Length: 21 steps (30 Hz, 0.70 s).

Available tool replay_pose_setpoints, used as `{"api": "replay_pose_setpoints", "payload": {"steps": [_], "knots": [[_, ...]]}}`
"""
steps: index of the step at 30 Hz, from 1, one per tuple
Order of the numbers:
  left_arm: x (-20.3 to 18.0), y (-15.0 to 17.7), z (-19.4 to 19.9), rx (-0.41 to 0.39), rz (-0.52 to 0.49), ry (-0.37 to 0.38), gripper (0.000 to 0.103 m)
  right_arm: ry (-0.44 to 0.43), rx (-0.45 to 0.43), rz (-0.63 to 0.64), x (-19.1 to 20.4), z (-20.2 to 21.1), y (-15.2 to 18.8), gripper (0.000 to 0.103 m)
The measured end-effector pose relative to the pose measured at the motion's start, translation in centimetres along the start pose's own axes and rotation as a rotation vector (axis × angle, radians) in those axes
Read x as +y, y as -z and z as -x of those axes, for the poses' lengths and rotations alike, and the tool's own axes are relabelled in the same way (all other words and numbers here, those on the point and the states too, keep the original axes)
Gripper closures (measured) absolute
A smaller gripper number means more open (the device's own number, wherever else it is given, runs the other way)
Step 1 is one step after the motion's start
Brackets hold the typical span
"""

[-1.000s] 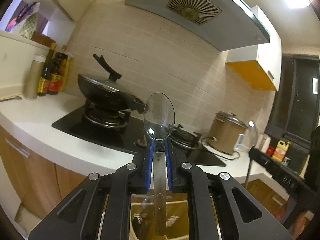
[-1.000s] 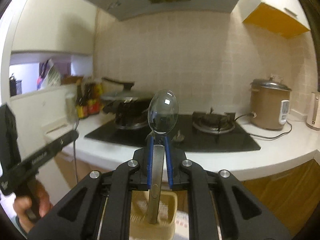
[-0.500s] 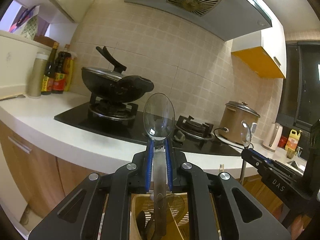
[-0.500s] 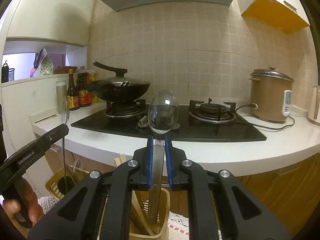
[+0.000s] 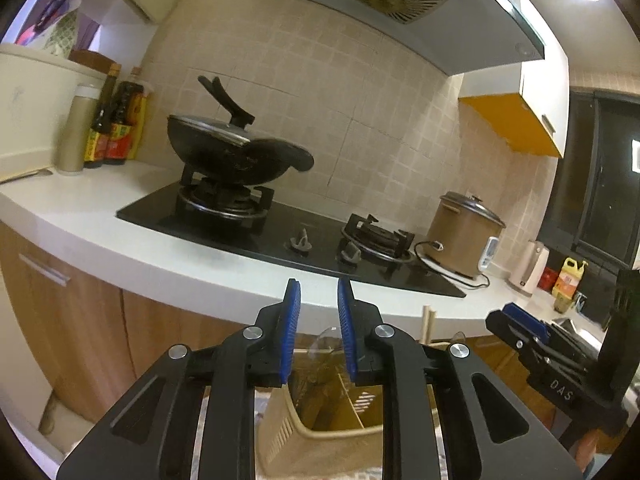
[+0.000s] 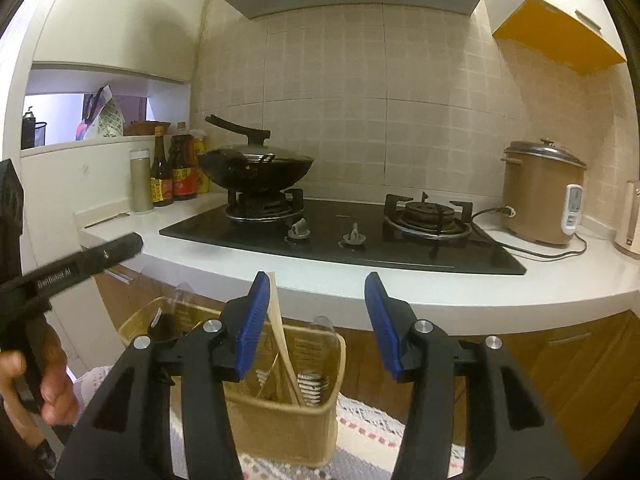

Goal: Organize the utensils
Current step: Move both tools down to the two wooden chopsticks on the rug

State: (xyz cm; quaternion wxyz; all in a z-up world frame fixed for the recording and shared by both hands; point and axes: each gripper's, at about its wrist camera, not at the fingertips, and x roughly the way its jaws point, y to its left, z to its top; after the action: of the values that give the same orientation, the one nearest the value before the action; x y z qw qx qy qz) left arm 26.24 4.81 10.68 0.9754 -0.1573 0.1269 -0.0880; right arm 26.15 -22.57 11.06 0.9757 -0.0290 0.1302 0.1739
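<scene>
My left gripper (image 5: 318, 298) is open and empty above a beige utensil basket (image 5: 296, 436). A clear plastic spoon (image 5: 326, 344) stands in that basket just below the blue pads. My right gripper (image 6: 316, 292) is open wide and empty above a second beige basket (image 6: 280, 420). That basket holds wooden chopsticks (image 6: 282, 344) and a clear spoon (image 6: 324, 322) whose tip pokes above its rim. The left gripper's body (image 6: 72, 266) shows at the left of the right wrist view, over the first basket (image 6: 136, 326). The right gripper's body (image 5: 560, 364) shows at the right of the left wrist view.
A white counter (image 6: 400, 292) runs behind the baskets, with a black gas hob (image 6: 340, 236), a wok (image 6: 256, 168), sauce bottles (image 6: 172, 176) and a rice cooker (image 6: 540, 192). A patterned cloth (image 6: 372, 436) lies under the baskets. Wooden cabinet fronts (image 5: 72, 320) stand below the counter.
Both grippers have opened and let go of their clear spoons, which now stand in the baskets below. Both grippers have dropped lower, closer to the baskets.
</scene>
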Motion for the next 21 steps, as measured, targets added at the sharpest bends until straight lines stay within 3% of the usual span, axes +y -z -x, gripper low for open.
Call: {"api": "replay_pose_setpoints", "payload": {"steps": [6, 12, 15, 16, 19, 21], "knots": [[-1.3, -1.4, 4.5, 0.019, -0.017, 0.008, 0.082, -0.017, 0.018, -0.004, 1.2, 4.7, -1.0, 0.057], [-3.8, -3.6, 8.9, 0.092, -0.08, -0.019, 0.079, -0.079, 0.136, 0.014, 3.6, 8.4, -1.4, 0.057], [-4.1, -2.9, 10.6, 0.211, -0.077, -0.037, 0.075, -0.123, 0.278, -0.006, 4.9, 9.2, 0.1, 0.057], [-3.8, -2.2, 11.0, 0.257, -0.069, -0.041, 0.075, -0.155, 0.378, -0.025, 5.3, 8.9, 1.5, 0.057], [-2.1, 2.8, 12.1, 0.462, -0.017, -0.059, 0.075, -0.248, 0.588, -0.093, 6.1, 8.2, 5.6, 0.058], [-0.8, 6.0, 12.5, 0.556, 0.033, -0.056, 0.076, -0.32, 0.687, -0.143, 6.6, 8.2, 8.7, 0.063]]}}
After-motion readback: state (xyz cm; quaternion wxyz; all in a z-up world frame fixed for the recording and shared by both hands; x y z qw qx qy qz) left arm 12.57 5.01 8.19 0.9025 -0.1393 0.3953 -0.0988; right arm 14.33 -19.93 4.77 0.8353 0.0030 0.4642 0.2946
